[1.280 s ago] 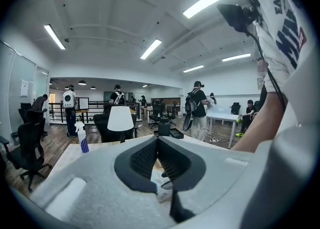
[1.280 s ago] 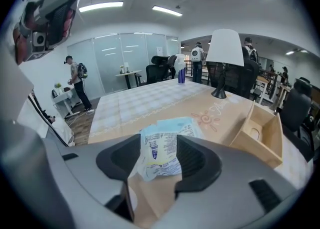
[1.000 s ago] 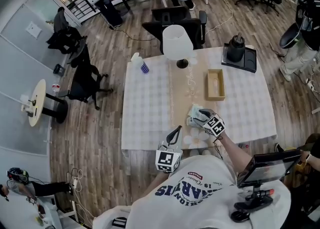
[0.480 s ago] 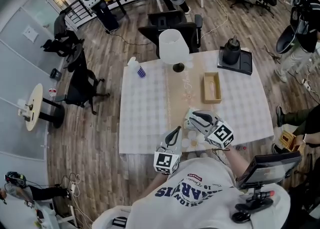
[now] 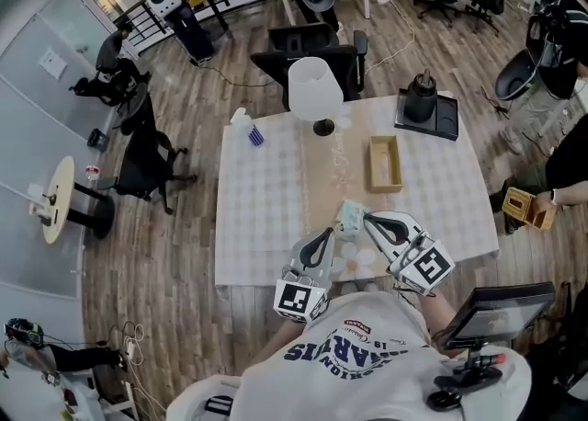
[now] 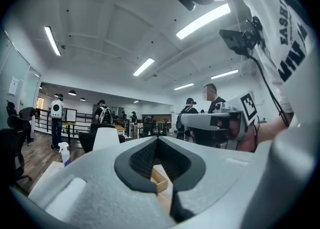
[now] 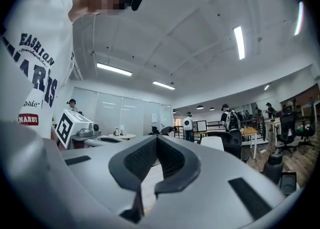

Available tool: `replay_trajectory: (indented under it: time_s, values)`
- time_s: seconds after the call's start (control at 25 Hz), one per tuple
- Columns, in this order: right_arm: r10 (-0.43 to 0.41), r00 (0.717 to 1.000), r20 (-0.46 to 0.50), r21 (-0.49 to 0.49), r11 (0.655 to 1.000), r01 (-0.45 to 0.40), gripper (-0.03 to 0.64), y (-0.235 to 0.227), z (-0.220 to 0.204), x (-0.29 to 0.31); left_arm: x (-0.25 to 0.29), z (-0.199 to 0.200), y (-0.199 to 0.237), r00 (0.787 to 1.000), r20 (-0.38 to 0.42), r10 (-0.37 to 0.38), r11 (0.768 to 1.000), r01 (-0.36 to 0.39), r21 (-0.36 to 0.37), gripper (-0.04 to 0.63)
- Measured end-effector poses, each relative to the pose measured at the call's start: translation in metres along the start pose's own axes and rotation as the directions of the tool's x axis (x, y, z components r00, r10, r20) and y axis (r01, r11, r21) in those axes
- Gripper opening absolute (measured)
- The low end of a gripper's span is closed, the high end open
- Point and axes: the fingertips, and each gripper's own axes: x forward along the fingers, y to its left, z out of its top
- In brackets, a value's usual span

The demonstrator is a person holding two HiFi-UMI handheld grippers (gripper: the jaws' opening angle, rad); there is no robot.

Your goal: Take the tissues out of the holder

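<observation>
The wooden tissue holder (image 5: 385, 164) stands on the white checked table (image 5: 266, 199); its inside looks bare. A pale green-white tissue pack (image 5: 349, 217) lies on the cloth in front of it. My right gripper (image 5: 367, 218) (image 7: 157, 139) hangs above the table's front, its tips over the pack's edge in the head view. Its jaws have just been closing and now meet with nothing between them. My left gripper (image 5: 328, 233) (image 6: 157, 140) floats beside it to the left, also shut and holding nothing. The holder (image 6: 159, 177) shows under the left jaws.
A white lamp (image 5: 315, 90), a spray bottle (image 5: 248, 128) and a black kettle on a tray (image 5: 422, 102) stand along the far side. Several small pale round things (image 5: 354, 261) lie by the front edge. Chairs and people surround the table.
The right gripper has lifted off the tissue pack towards the head camera and its jaws have shut. The left gripper has risen a little. The pack stays on the cloth.
</observation>
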Motion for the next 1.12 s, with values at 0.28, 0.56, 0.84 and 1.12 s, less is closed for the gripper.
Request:
replay_trajectory:
  time_s: [0.28,0.56,0.84,1.12]
  values:
    - [-0.04,0.998,-0.038,-0.033,0.999,0.039,0.006,-0.003,0.004,-0.004,0.002,0.01,-0.012,0.999,0.025,-0.047,0.999,0.047,0.004,0.006]
    - [-0.069,0.994,-0.087,-0.01,0.998,0.068,0.008,-0.006,-0.016,-0.003,-0.001,0.008,-0.01,0.999,0.035,-0.035,0.999,0.035,0.004,0.006]
    - [-0.1,0.991,-0.091,0.029,0.994,0.103,0.007,-0.017,-0.012,0.001,-0.003,0.012,0.002,0.999,0.045,-0.003,1.0,0.002,0.003,0.006]
    - [-0.125,0.987,-0.103,0.03,0.991,0.128,0.007,-0.016,-0.01,-0.009,-0.003,0.007,-0.006,1.0,0.016,-0.027,1.0,0.027,0.001,0.006]
